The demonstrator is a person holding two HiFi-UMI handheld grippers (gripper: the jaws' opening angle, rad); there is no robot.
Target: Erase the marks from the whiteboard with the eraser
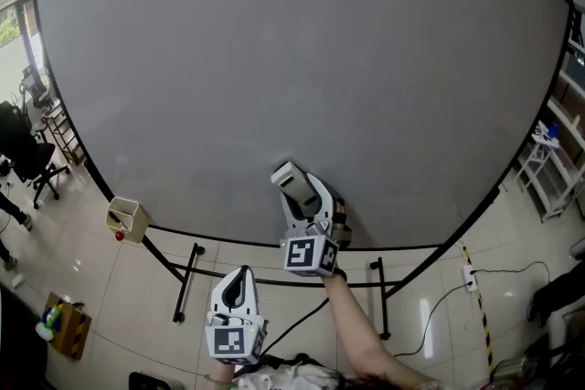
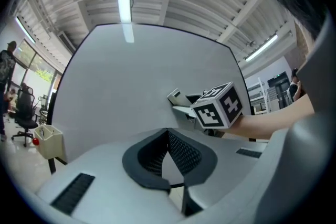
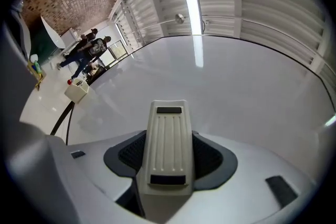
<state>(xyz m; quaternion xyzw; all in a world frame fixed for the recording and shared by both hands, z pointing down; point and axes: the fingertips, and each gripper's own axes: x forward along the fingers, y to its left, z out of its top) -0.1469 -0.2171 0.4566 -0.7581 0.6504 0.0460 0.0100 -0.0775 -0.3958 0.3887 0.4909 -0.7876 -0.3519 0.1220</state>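
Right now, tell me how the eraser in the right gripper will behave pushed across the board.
The eraser looks like a rigid ribbed plastic shell, so it probably stays stiff. It sticks out past the right gripper, so hard pressure might pivot it in the grip. The whiteboard looks smooth, so it should slide easily.

Whiteboard (image 1: 302, 59): the face lies open to passage above and to either side of the eraser (image 1: 289, 179), which the right gripper (image 1: 302, 194) clamps near the lower edge. A small box (image 1: 127, 218) juts from the lower-left edge. Beneath the whiteboard, the stand legs (image 1: 186, 282) and a floor cable (image 1: 437, 310) obstruct. The left gripper (image 1: 238, 280), jaws together, hangs below the lower edge. A shelf rack (image 1: 547, 162) stands off the right edge and an office chair (image 1: 35, 162) off the left.
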